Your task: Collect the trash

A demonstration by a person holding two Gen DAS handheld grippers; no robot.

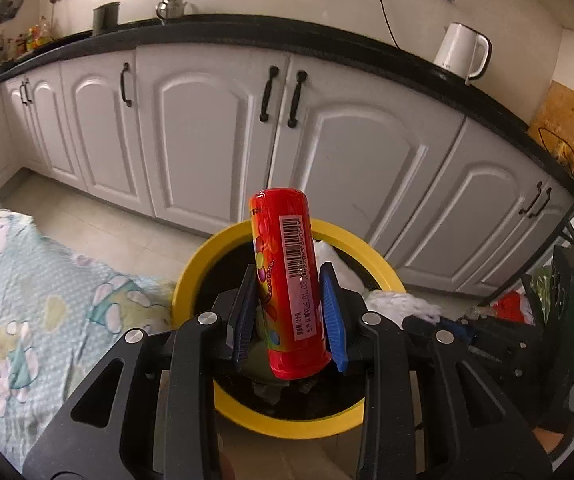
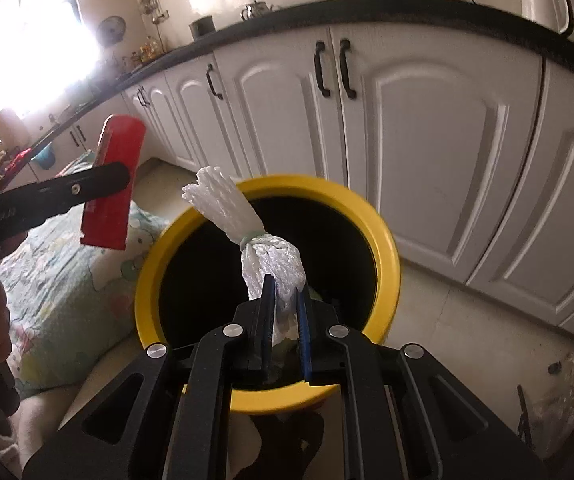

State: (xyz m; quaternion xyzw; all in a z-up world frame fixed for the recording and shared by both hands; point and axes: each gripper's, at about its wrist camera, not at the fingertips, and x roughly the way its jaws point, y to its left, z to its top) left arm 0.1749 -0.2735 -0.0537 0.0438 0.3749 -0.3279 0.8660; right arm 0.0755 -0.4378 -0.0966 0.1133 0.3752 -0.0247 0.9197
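Kitchen cabinets (image 1: 215,128) behind; red tube (image 1: 287,280) barcode reads 6922093890549.

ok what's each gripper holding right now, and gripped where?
Left gripper clamps the red candy tube around its lower body. Right gripper pinches the white foam net at its lower end, below the tie.

Your right wrist view is blown out by window (image 2: 43,48) glare at upper left — cabinets (image 1: 207,132) bow with fisheye distortion.
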